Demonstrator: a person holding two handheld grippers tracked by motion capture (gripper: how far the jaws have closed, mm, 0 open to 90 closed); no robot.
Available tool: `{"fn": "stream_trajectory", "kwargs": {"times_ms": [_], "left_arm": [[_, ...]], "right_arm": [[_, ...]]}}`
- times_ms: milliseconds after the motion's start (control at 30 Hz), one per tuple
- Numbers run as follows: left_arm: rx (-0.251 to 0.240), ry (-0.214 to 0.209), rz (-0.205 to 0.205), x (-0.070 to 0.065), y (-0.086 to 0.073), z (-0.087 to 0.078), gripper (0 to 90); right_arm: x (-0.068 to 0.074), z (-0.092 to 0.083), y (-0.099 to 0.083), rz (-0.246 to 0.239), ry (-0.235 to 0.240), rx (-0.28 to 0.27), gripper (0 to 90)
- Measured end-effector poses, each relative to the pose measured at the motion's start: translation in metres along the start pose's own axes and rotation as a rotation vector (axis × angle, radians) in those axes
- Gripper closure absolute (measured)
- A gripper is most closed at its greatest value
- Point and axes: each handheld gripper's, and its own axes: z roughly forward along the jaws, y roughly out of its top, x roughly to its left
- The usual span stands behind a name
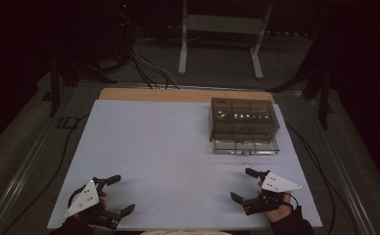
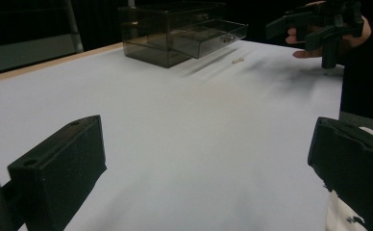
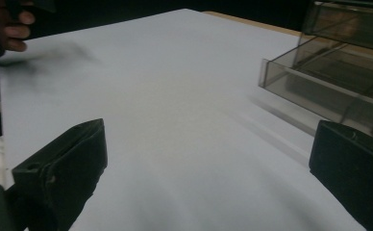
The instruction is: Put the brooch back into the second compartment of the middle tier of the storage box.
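Both jaws spread wide, gripping nothing: left gripper (image 1: 115, 195), right gripper (image 1: 243, 185). Smoky drawer box (image 1: 244, 125) dim, contents unreadable. Tiny pale object (image 2: 237, 60) beside it, too small to identify.

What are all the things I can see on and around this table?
drawer box: one, smoky see-through plastic, far right of the table, its bottom drawer pulled out a little
small pale object: one, whitish, on the sheet in front of the box, too small to tell what it is
sheet: one, white, covering the table
table: one, wooden edge showing at the far side
metal stand: one, grey, on the floor beyond
cables: several, dark, on the floor
left gripper: one, black, near left corner, jaws open
right gripper: one, black, near right, jaws open
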Motion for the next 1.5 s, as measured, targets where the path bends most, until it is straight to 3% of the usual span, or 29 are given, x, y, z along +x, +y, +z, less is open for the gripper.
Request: {"fn": "stream_trajectory", "kwargs": {"times_ms": [267,367,567,900,1000,1267,1500], "left_arm": [[-0.001,-0.005,-0.012,0.001,0.000,0.000,0.5],[0.003,-0.002,-0.012,0.001,0.000,0.001,0.5],[-0.001,-0.001,-0.014,0.002,0.000,0.001,0.5],[0.013,-0.015,-0.027,0.002,0.001,0.003,0.5],[0.015,-0.019,-0.026,0.001,0.001,0.003,0.5],[0.015,-0.009,-0.032,0.001,0.001,0.003,0.5],[0.013,-0.001,-0.028,0.001,0.001,0.002,0.5]], "right_arm": [[0.006,0.004,0.000,-0.024,-0.022,0.061,0.0],[0.009,0.008,0.001,-0.021,-0.005,0.094,0.0],[0.012,0.010,0.005,-0.023,0.014,0.096,0.0],[0.017,0.009,0.011,-0.026,0.036,0.080,0.0],[0.019,0.004,0.022,-0.023,0.047,0.044,0.0],[0.021,0.002,0.043,-0.045,0.056,0.021,0.0],[0.016,-0.002,0.059,-0.064,0.034,0.006,0.0]]}}
